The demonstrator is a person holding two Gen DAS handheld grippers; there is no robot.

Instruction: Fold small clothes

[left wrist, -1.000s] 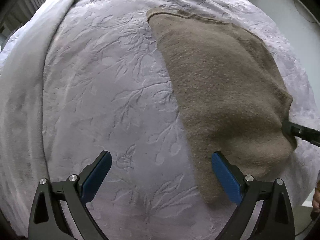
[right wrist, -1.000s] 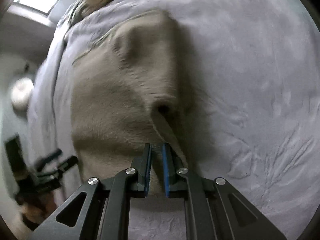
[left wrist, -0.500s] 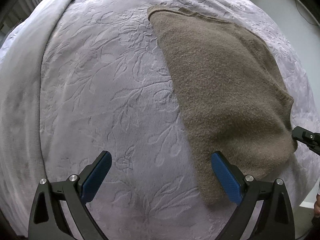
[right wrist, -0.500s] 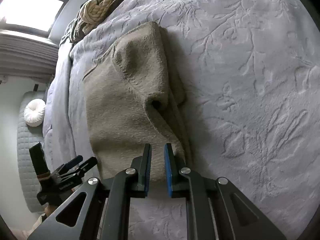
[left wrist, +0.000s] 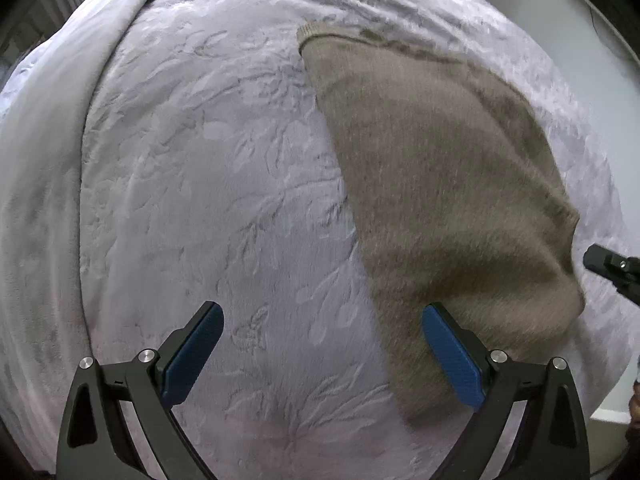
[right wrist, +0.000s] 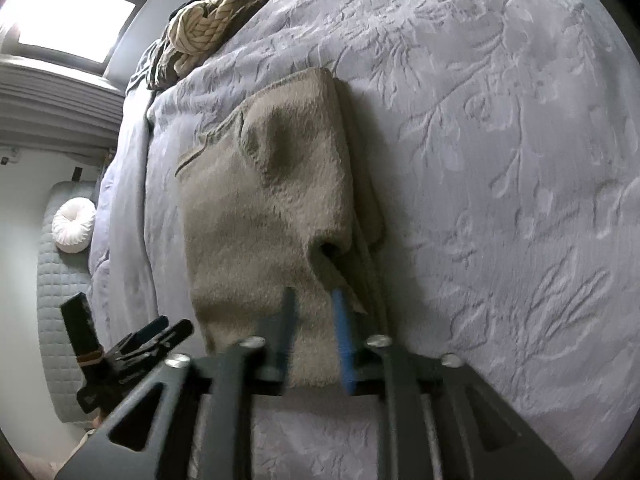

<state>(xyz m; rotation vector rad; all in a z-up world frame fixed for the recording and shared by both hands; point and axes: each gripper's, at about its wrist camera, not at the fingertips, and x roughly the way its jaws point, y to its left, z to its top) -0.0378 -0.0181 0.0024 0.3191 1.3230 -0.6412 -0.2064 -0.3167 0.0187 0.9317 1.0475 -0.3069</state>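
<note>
While my right gripper (right wrist: 314, 328) is opening, its blue pads are parting over the near edge of the folded brown sweater (right wrist: 264, 216), no longer pinching the knit. I am holding my left gripper (left wrist: 322, 354) with its jaws spread wide above the lavender embossed bedspread (left wrist: 208, 184), nothing between them; its right pad is hanging just over the sweater's near corner. A pile of other clothes (right wrist: 204, 28) is lying at the bed's far end.

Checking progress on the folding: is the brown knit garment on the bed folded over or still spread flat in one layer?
Folded. The brown knit garment shows stacked layers along its right edge, lying on the lavender bedspread.
</note>
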